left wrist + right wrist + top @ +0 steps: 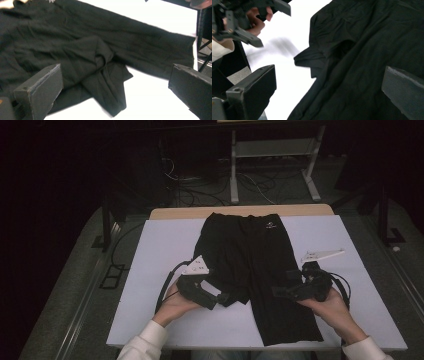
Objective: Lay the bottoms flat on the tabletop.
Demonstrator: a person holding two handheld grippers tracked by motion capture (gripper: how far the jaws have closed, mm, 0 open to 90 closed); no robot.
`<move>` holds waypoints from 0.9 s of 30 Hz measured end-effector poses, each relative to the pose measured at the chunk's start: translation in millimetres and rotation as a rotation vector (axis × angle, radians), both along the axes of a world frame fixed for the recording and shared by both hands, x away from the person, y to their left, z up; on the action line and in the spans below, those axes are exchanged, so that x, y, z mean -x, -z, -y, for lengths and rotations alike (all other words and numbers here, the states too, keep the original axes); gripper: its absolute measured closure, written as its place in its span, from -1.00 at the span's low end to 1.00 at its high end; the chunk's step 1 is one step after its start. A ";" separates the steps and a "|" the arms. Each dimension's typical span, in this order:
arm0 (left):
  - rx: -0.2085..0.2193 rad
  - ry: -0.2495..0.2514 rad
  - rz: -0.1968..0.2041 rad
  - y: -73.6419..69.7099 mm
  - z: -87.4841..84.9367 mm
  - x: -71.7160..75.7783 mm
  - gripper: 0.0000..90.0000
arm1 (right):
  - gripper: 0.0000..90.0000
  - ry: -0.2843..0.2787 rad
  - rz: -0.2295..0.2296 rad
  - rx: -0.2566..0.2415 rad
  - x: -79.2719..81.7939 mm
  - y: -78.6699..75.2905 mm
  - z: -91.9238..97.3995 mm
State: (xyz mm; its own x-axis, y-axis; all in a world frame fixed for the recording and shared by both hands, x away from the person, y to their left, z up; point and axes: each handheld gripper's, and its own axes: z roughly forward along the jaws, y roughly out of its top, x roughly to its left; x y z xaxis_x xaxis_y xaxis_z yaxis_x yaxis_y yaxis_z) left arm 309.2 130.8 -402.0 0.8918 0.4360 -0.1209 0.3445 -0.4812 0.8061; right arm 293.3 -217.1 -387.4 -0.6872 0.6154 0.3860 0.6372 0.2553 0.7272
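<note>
Black shorts [250, 260] lie flat on the white board [165, 250], waistband at the far side with a small white logo [270, 225]. The left leg is bunched and folded back [100, 67]; the right leg [290, 320] runs straight to the near edge. My left gripper [218, 299] hovers at the bunched leg's hem, open, and its wide jaws frame the folded cloth [115, 97] with nothing between them. My right gripper [285, 284] is open above the straight leg, with black fabric [352, 82] spread beneath its jaws. The left gripper [249, 22] also appears far off, held by a hand.
The white board rests on a wooden table whose far edge [240, 211] shows behind the waistband. Beyond it stand a white metal frame [272, 155] and loose cables [200, 190] on the dark floor. Bare board lies on both sides of the shorts.
</note>
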 end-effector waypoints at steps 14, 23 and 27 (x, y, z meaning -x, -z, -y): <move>-0.118 0.028 -0.119 40.6 4.6 -10.4 -0.53 | -1.00 -0.044 0.018 -0.029 -27.4 15.1 -42.0; -0.161 0.058 -0.150 48.6 14.8 -12.0 0.04 | -1.00 -0.025 0.007 -0.027 -39.1 24.4 -46.4; -0.168 0.033 -0.158 49.5 17.0 -15.2 0.85 | -0.96 -0.020 0.002 -0.028 -44.8 29.0 -47.8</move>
State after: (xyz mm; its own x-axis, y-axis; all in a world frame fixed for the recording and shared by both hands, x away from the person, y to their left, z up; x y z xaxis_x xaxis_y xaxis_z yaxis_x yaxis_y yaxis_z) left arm 324.5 113.8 -451.6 0.8816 0.4326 -0.1888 0.4422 -0.6172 0.6507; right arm 338.0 -169.3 -416.4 -0.7001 0.5906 0.4014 0.6307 0.2477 0.7355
